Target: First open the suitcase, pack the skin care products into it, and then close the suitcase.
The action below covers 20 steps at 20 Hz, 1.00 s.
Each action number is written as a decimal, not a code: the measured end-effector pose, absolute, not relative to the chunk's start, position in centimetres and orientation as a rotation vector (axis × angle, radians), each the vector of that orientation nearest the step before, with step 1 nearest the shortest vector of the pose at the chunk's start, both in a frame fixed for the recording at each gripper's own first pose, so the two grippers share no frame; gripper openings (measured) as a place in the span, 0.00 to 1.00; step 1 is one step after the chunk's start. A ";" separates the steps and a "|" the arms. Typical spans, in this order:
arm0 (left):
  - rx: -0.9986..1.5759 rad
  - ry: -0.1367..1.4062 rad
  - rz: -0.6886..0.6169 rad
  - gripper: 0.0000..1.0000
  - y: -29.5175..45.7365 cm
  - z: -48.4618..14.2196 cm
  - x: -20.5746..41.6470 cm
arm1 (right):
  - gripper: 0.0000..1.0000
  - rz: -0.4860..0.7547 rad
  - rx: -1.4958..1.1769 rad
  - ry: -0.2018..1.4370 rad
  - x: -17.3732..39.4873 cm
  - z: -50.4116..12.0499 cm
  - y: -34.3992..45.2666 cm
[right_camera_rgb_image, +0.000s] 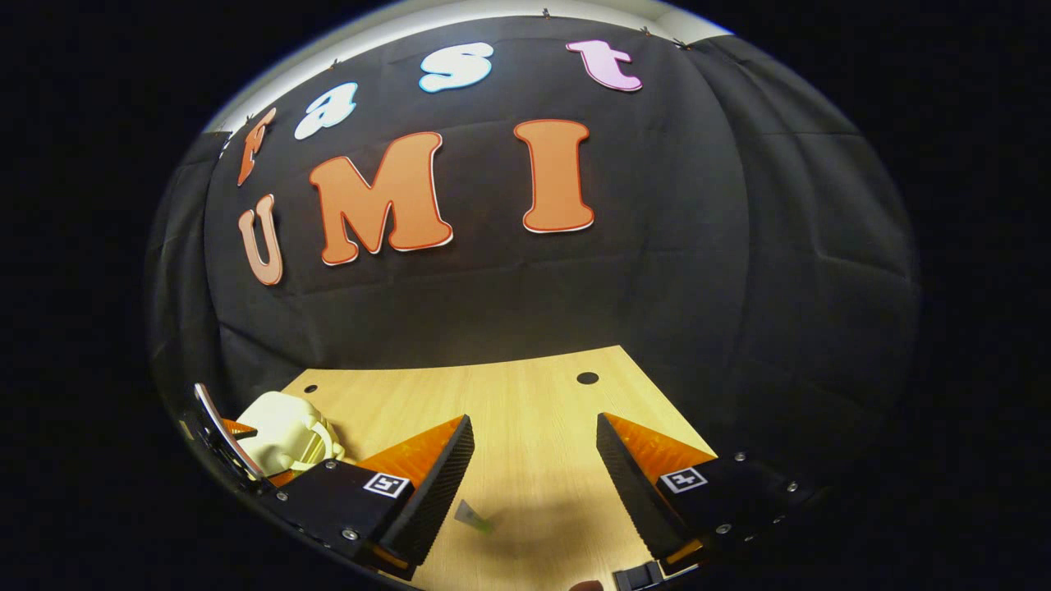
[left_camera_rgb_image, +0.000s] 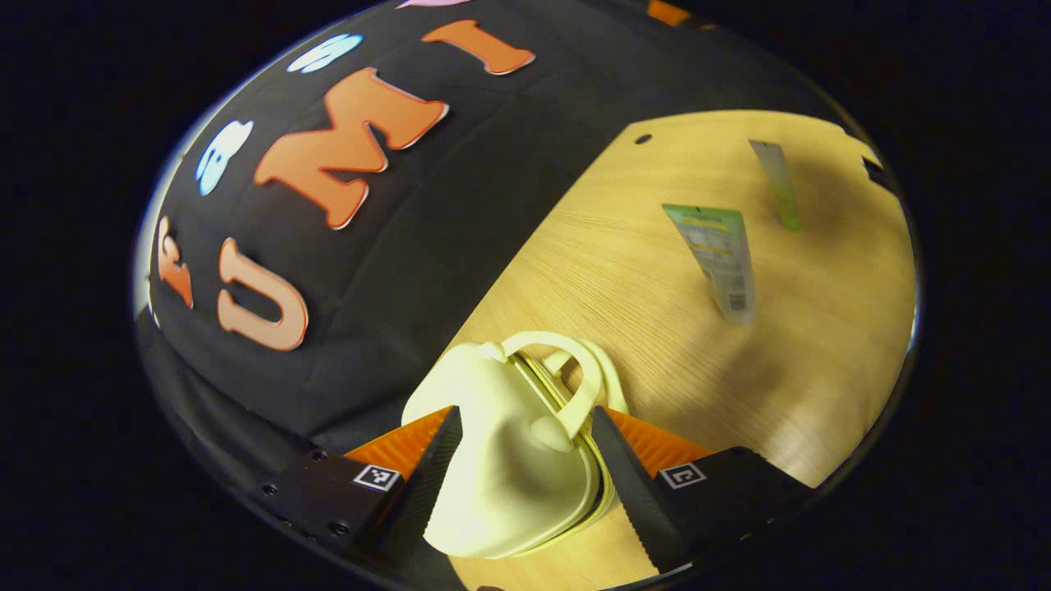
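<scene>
Left gripper view: my left gripper [left_camera_rgb_image: 525,460] sits low over the wooden table [left_camera_rgb_image: 624,271], w/ the small cream suitcase [left_camera_rgb_image: 509,460] between its 2 fingers. Fingers stand on either side of the case; whether both actually press on it I cannot tell, the right finger looks just beside the edge near the seam. Suitcase lies on the tabletop, shells together, closed as far as I can see, w/ its looped handle [left_camera_rgb_image: 575,369] pointing away from me toward the table's middle.

Farther out on the table, 2 skin care tubes: green-and-grey tube [left_camera_rgb_image: 716,258] lying nearer, thinner tube w/ green cap [left_camera_rgb_image: 778,182] beyond it, toward the far edge. The 2 are apart from each other and well apart from the suitcase. Small dark hole [left_camera_rgb_image: 643,139] in the tabletop near the booth wall [left_camera_rgb_image: 427,246].

Right gripper view: my right gripper [right_camera_rgb_image: 534,460] hangs above the table w/ fingers spread wide, nothing between them but bare wood. Just past the left finger a corner of a green tube [right_camera_rgb_image: 474,515] peeks out on the table, mostly hidden. Suitcase shows at lower left of this view, w/ the other gripper at it, partly cut off by the view's edge. Black cloth wall stands behind the table.
</scene>
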State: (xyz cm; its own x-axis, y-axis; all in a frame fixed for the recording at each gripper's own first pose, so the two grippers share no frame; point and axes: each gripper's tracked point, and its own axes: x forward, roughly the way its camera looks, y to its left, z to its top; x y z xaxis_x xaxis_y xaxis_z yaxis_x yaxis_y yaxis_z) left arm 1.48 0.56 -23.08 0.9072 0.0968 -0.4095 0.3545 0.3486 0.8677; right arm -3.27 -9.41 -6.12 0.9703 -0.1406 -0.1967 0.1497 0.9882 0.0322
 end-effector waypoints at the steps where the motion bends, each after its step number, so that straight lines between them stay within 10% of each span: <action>1: 1.262 0.428 -0.193 0.99 0.1 -23.5 1.8 | 0.95 -0.155 0.049 0.199 -3.3 -6.1 -9.9; 11: 1.442 0.516 -0.219 0.97 1.2 -27.0 6.1 | 0.95 -0.215 0.096 0.223 -3.8 -6.5 -11.9; 15: 1.485 0.535 -0.250 0.56 0.8 -29.5 7.4 | 0.95 -0.221 0.101 0.226 -3.9 -6.2 -11.4; 16: 1.521 0.547 -0.253 0.17 0.7 -29.4 6.2 | 0.95 -0.222 0.102 0.225 -3.9 -6.2 -11.2; 20: 1.359 0.596 -0.286 0.07 0.4 -28.0 6.5 | 0.95 -0.228 0.095 0.201 -3.7 -5.3 -9.6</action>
State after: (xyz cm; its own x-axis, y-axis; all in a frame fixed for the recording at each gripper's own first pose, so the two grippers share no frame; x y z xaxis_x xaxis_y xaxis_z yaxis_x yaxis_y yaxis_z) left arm 6.54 0.39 -28.04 0.8201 0.1442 -0.5537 0.5224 0.2059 0.8275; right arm -3.74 -9.57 -5.27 0.9542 -0.2144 -0.2085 0.2333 0.9699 0.0704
